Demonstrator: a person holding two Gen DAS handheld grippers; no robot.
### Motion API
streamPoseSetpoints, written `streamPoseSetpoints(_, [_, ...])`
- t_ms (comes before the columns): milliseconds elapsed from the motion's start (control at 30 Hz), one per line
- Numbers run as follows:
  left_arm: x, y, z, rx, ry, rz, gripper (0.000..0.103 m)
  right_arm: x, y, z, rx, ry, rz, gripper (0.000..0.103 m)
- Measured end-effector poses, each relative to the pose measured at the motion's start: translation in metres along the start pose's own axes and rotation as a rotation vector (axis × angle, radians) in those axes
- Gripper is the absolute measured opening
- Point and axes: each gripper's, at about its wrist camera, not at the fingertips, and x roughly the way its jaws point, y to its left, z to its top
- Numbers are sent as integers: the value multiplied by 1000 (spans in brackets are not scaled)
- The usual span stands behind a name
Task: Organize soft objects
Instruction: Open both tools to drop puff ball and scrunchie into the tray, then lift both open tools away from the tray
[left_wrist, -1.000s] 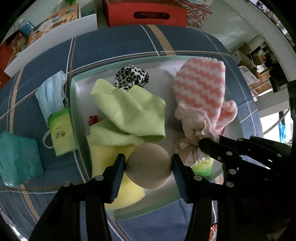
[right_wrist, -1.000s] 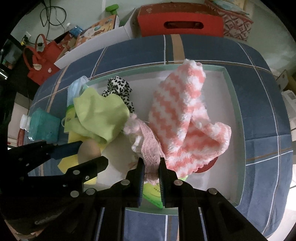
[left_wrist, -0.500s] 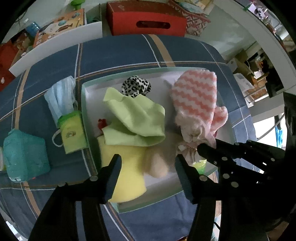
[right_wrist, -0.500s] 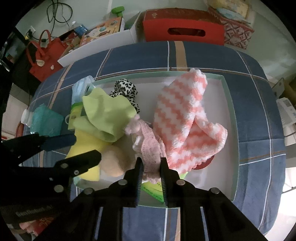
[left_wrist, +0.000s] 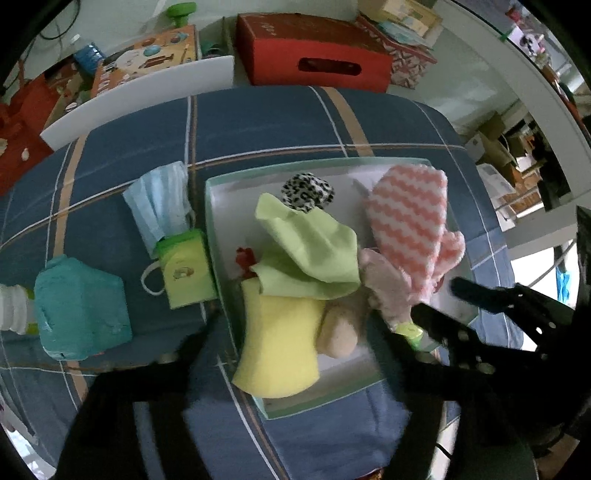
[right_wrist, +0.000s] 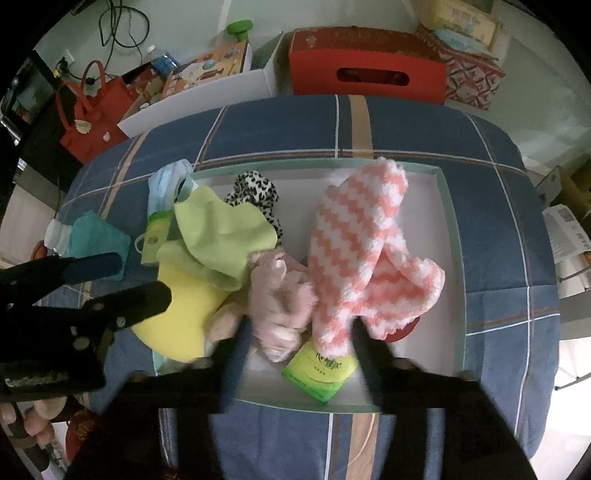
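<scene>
A green-rimmed white tray (left_wrist: 211, 206) holds a leopard scrunchie (left_wrist: 306, 190), a light green cloth (left_wrist: 310, 251), a yellow sponge cloth (left_wrist: 280, 343), a beige ball (left_wrist: 338, 332), a pink lace cloth (right_wrist: 280, 295) and a pink-and-white striped mitt (right_wrist: 358, 236). My left gripper (left_wrist: 291, 350) hangs above the ball and the yellow cloth. Its jaws are opening and touch nothing. My right gripper (right_wrist: 301, 343) hovers over the pink lace cloth. Its jaws are opening too, and the cloth lies loose in the tray. Both pairs of fingers are motion-blurred.
A blue face mask (left_wrist: 159, 203), a green packet (left_wrist: 184, 266) and a teal pack (left_wrist: 77, 310) lie on the plaid blue cover left of the tray. Another green packet (right_wrist: 321, 369) sits in the tray's near corner. A red box (left_wrist: 314, 55) stands beyond.
The left gripper let go of the beige ball, which now rests in the tray. The right gripper opened off the pink lace cloth. Both grippers rose.
</scene>
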Motion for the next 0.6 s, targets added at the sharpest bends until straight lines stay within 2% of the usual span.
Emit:
streamPoseSetpoints(133, [-5,7,1,-15,-28,34,89,-5,0,3,5,-9,-1,68])
streamPoseSetpoints(200, [-8,10,1,-18,-48,60,96,-6,1,4,5,-12,-6,70])
streamPoseSetpoints(400, [-17,28,4,-79,-77,50,98,-8,3,6,2,-20,-11,83])
streamPoseSetpoints(533, [-22,37,6,-91,-85,68,99,-11,5,7,0,-31,-19,99])
streamPoseSetpoints(600, [-26,43,7,-92,-90,81,99,-12,4,9,4,-35,-19,101])
